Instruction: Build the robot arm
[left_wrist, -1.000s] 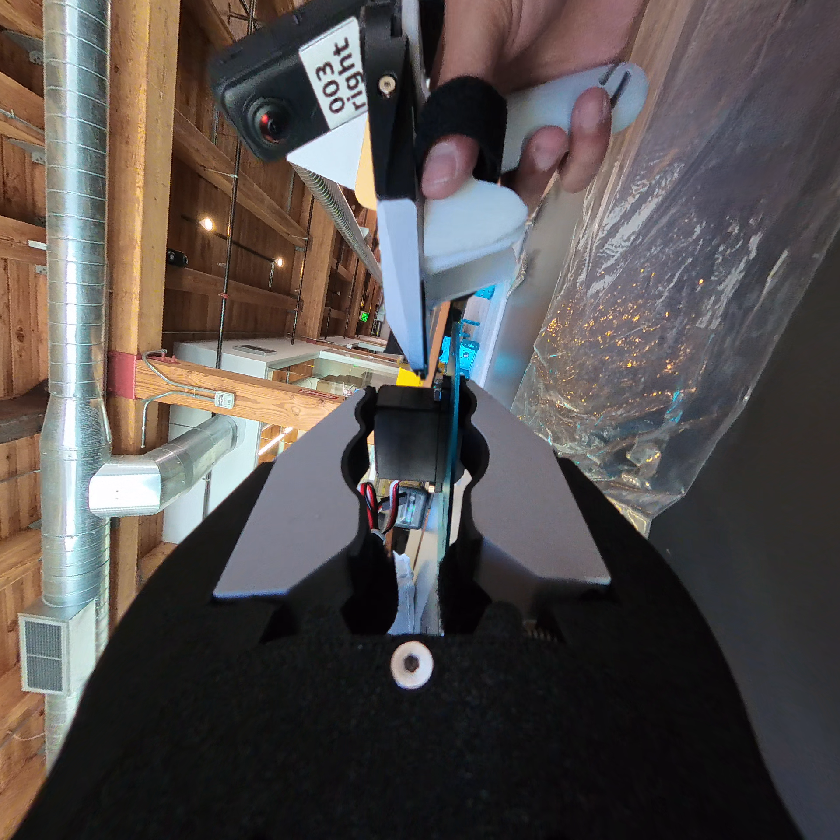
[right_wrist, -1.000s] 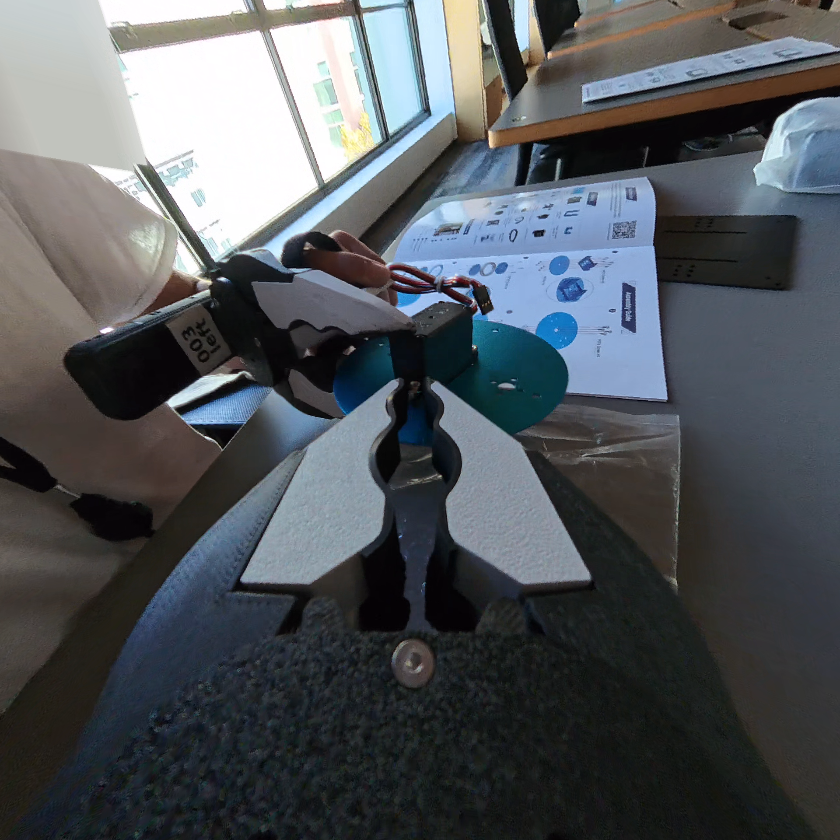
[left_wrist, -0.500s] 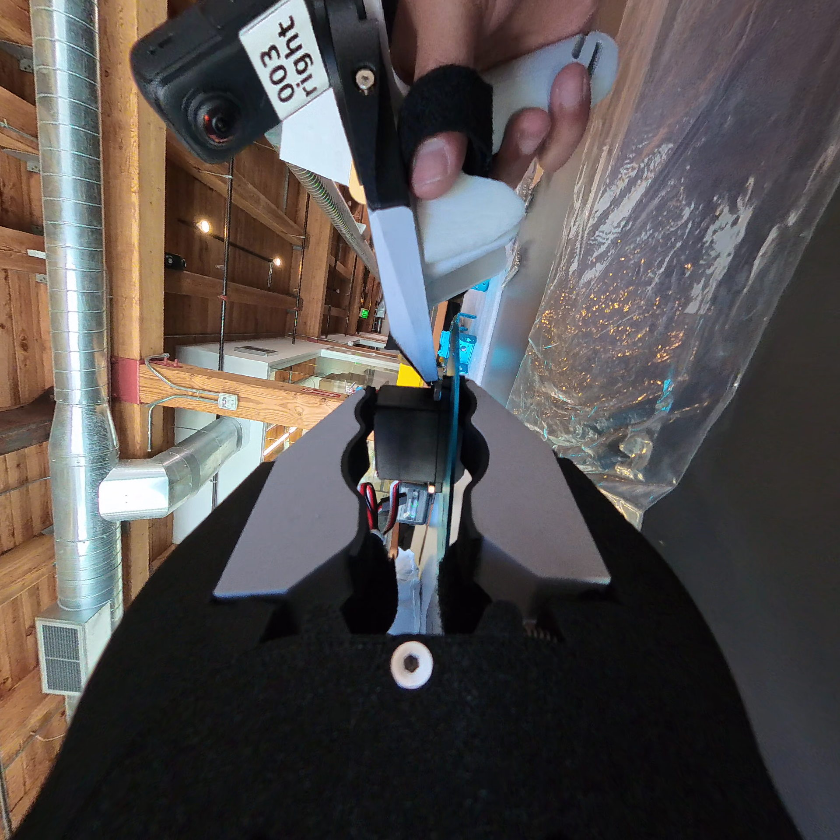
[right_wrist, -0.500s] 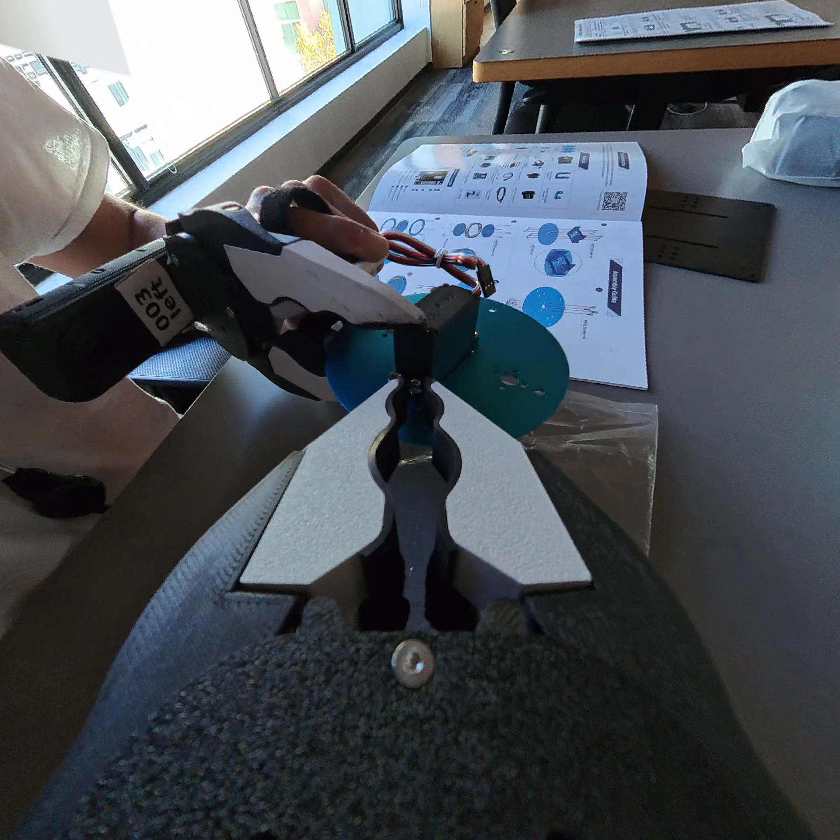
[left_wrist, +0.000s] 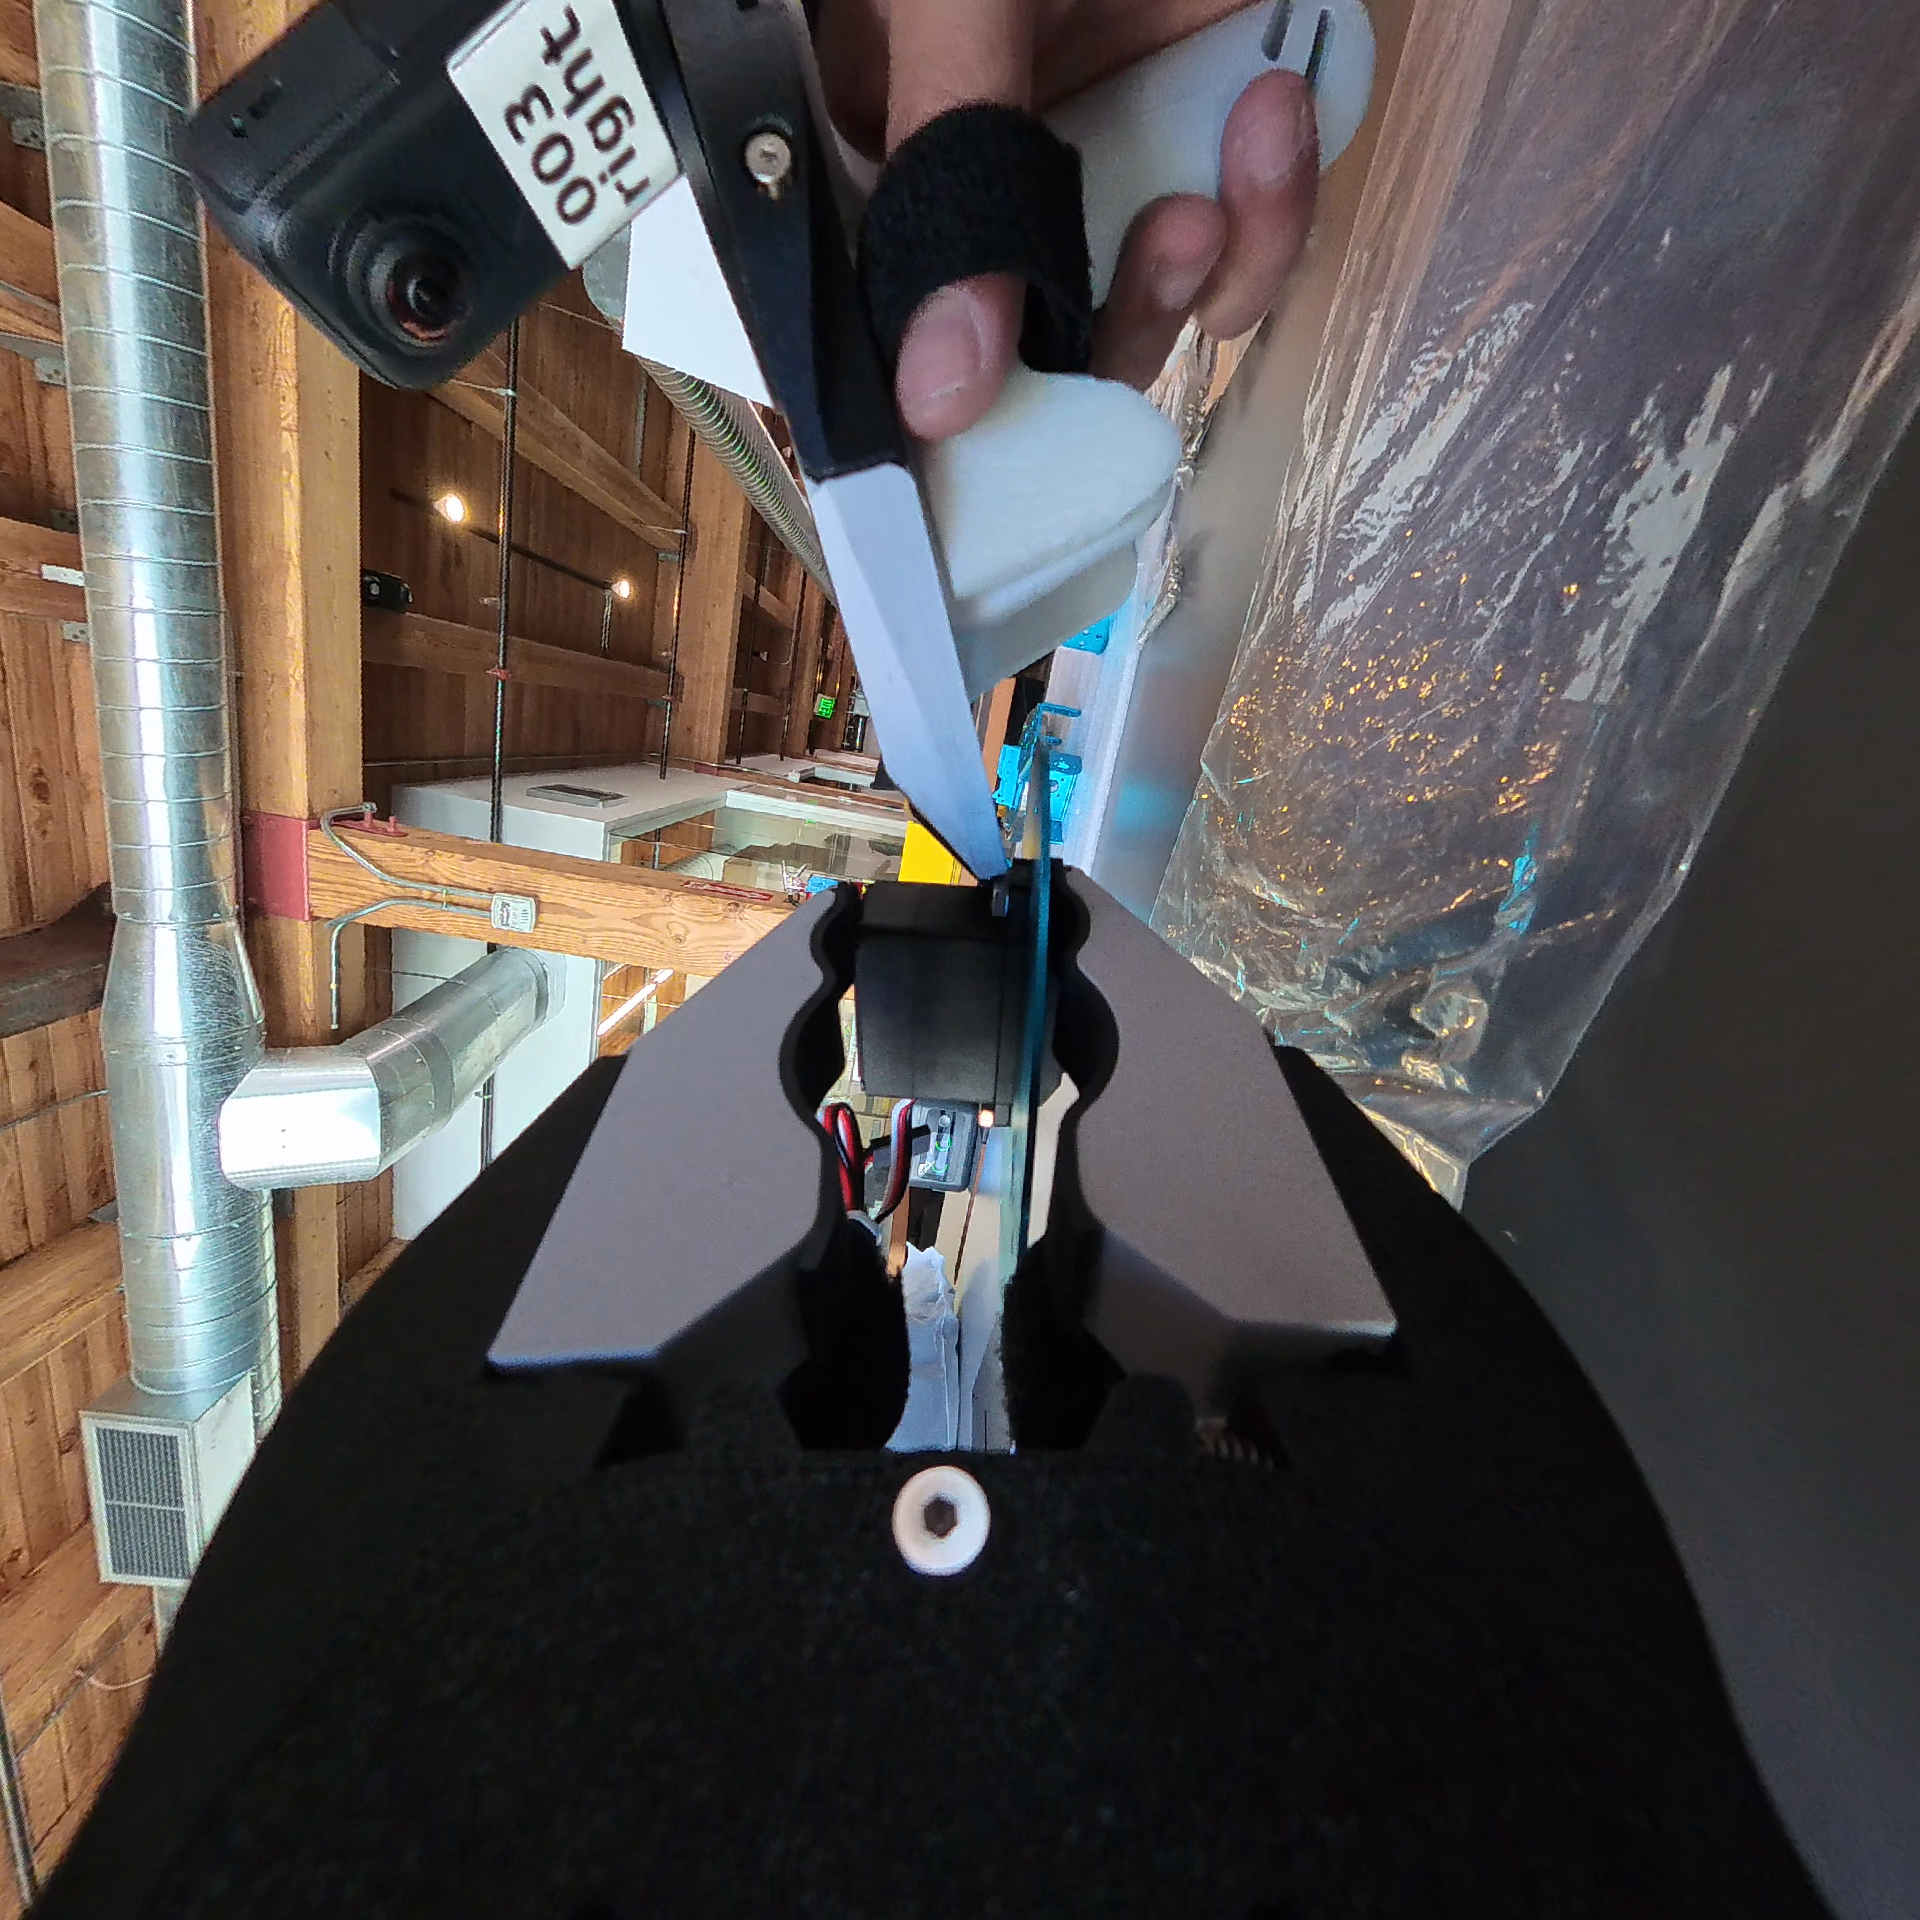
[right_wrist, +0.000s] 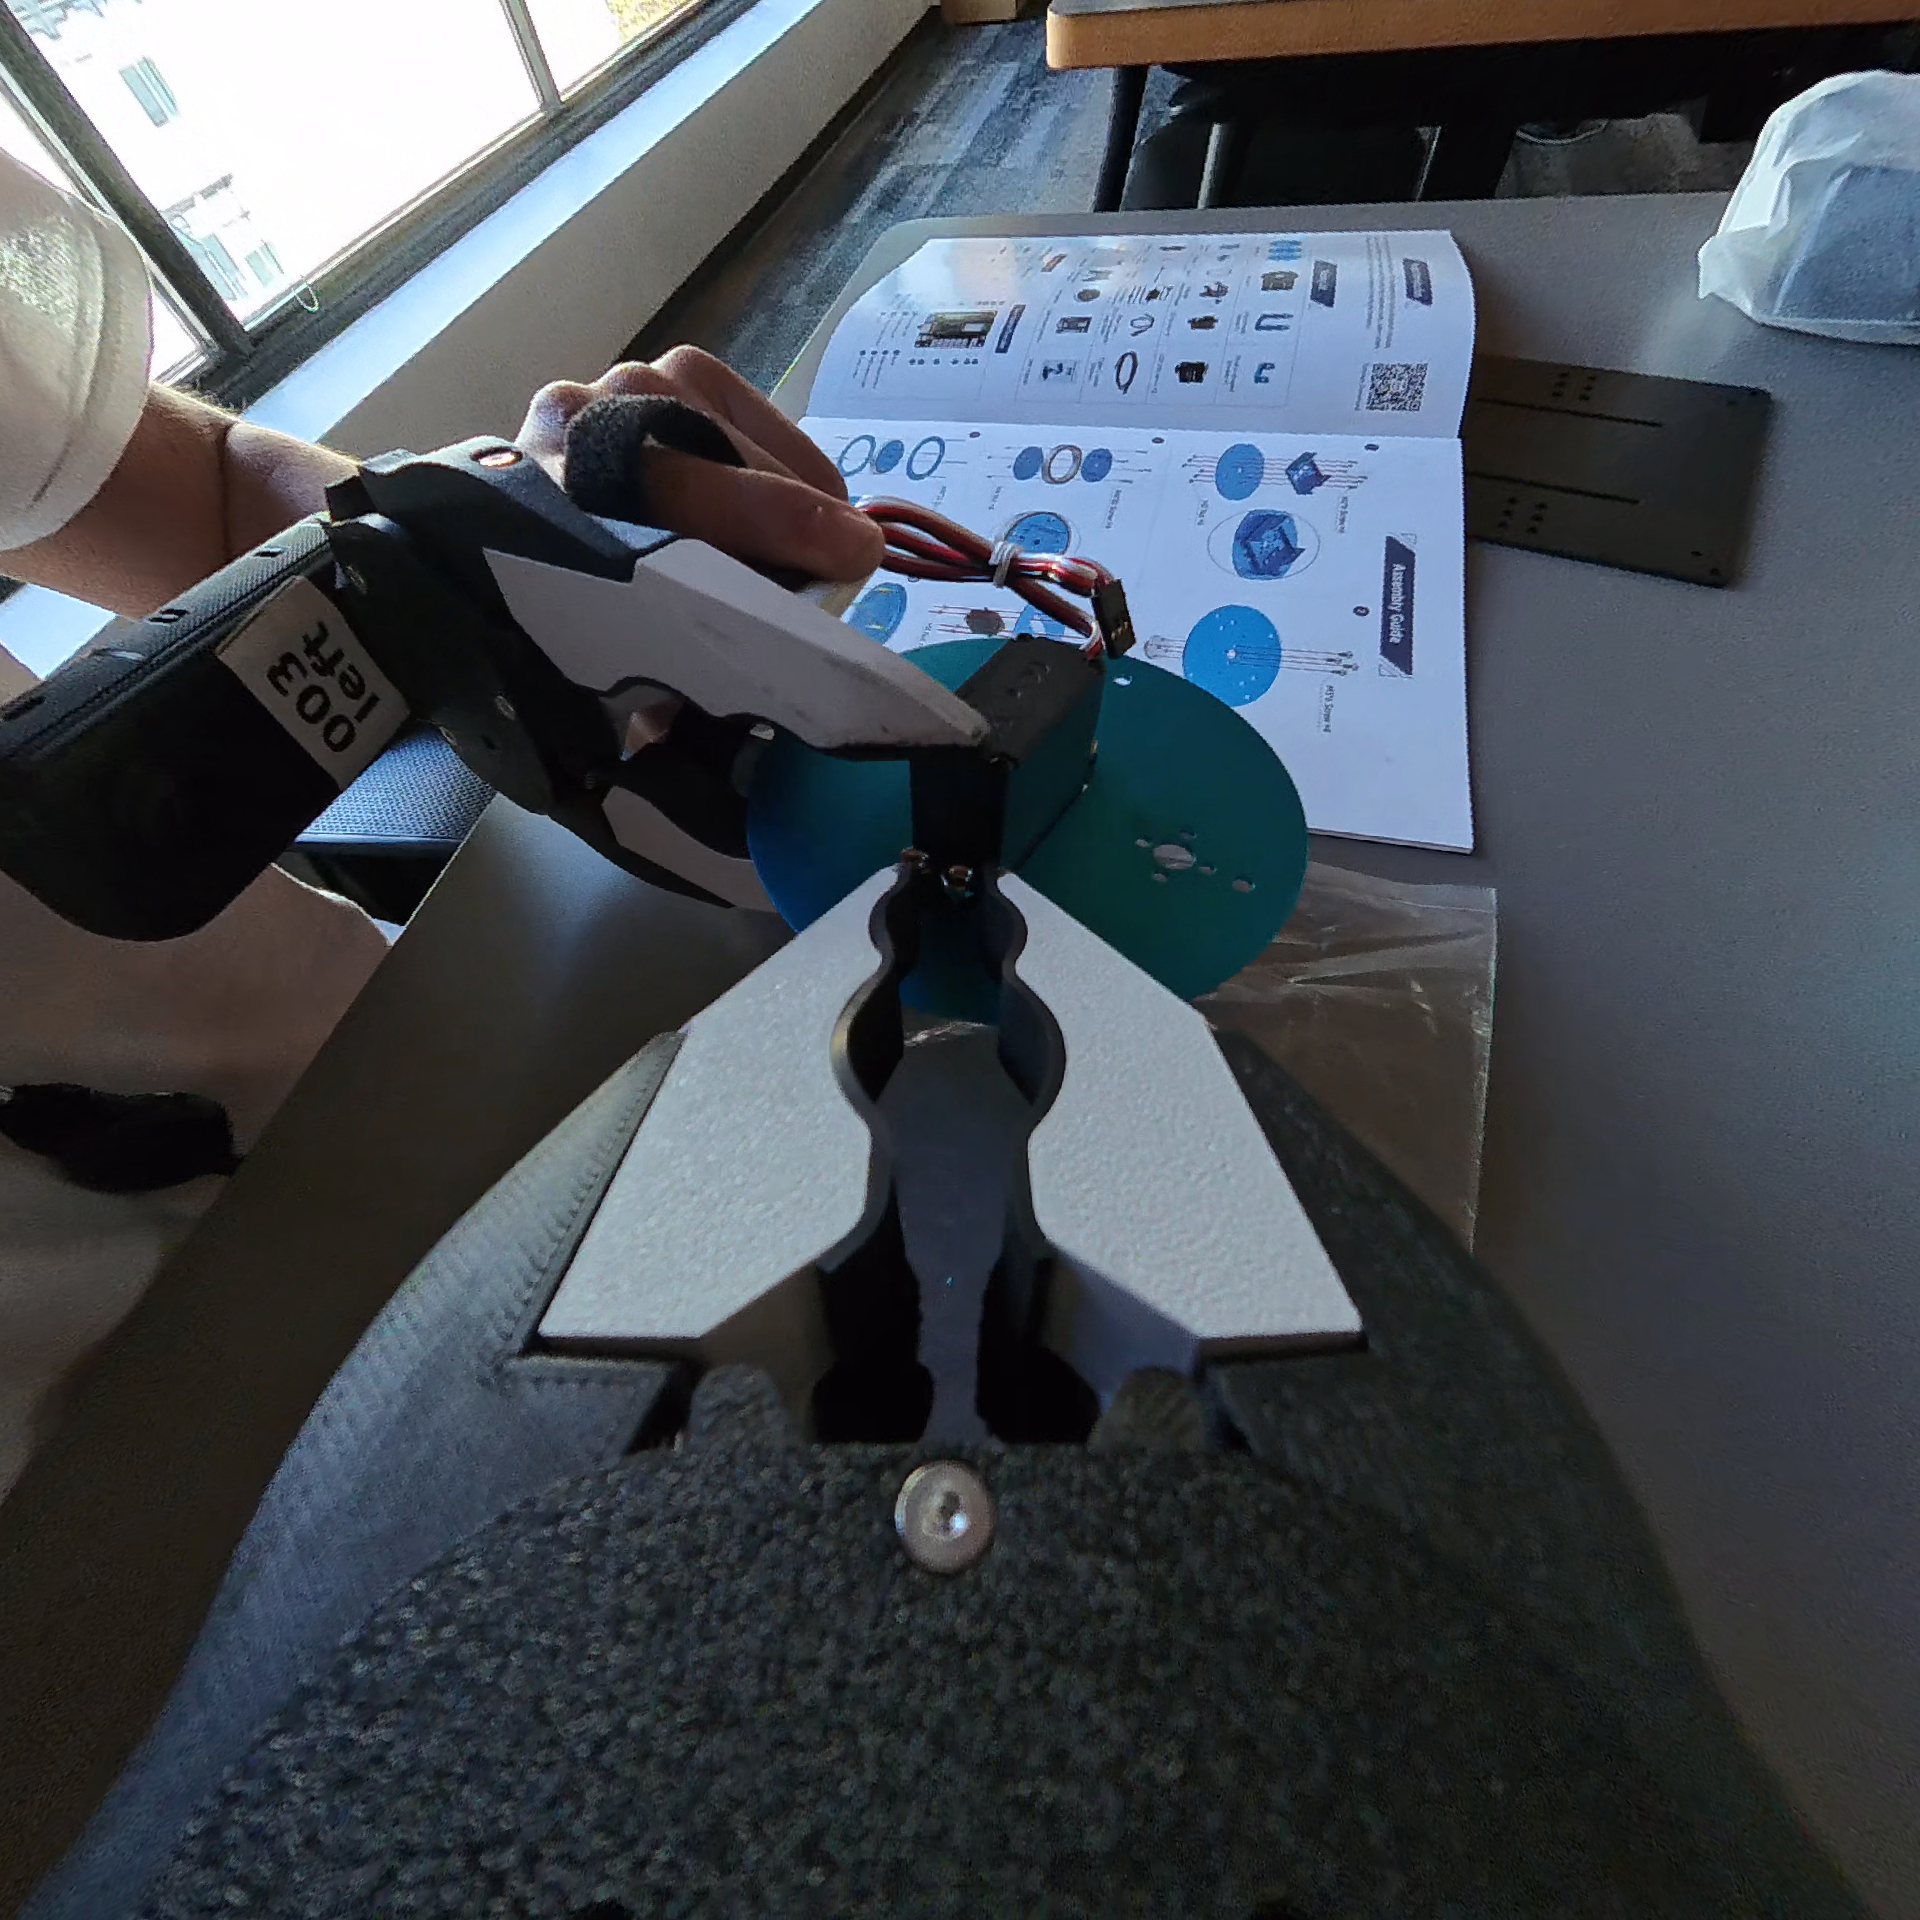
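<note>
Clamping a black servo motor (left_wrist: 930, 1003) together with a teal round plate (left_wrist: 1034, 997), left gripper (left_wrist: 951, 904) closed down to the width of those two parts, servo on the 9 o'clock side of the gap and plate edge-on at 3 o'clock. Trailing toward the camera from the servo, a red, white and dark wire bundle (left_wrist: 852, 1153). Meeting the far end of the servo from 12 o'clock, fingertips of the right gripper (left_wrist: 982, 868), held by a hand (left_wrist: 1060, 208) with a black strap over one finger. Nearly closed, right gripper (right_wrist: 948, 883), only a narrow slit between the tips, which touch two small screws (right_wrist: 935, 864) at the near foot of the servo motor (right_wrist: 1023, 717); whether pinched, cannot tell. Coming in from 9 o'clock in the right wrist view, left gripper (right_wrist: 961, 743) over and under the teal round plate (right_wrist: 1195, 821). Beyond at 12 to 1 o'clock, an open assembly booklet (right_wrist: 1195, 416) on a grey table (right_wrist: 1683, 935); at 3 o'clock a clear plastic bag (right_wrist: 1382, 1018); farther at 1 o'clock a black slotted plate (right_wrist: 1621, 468) and a white-wrapped bundle (right_wrist: 1829, 229).
</note>
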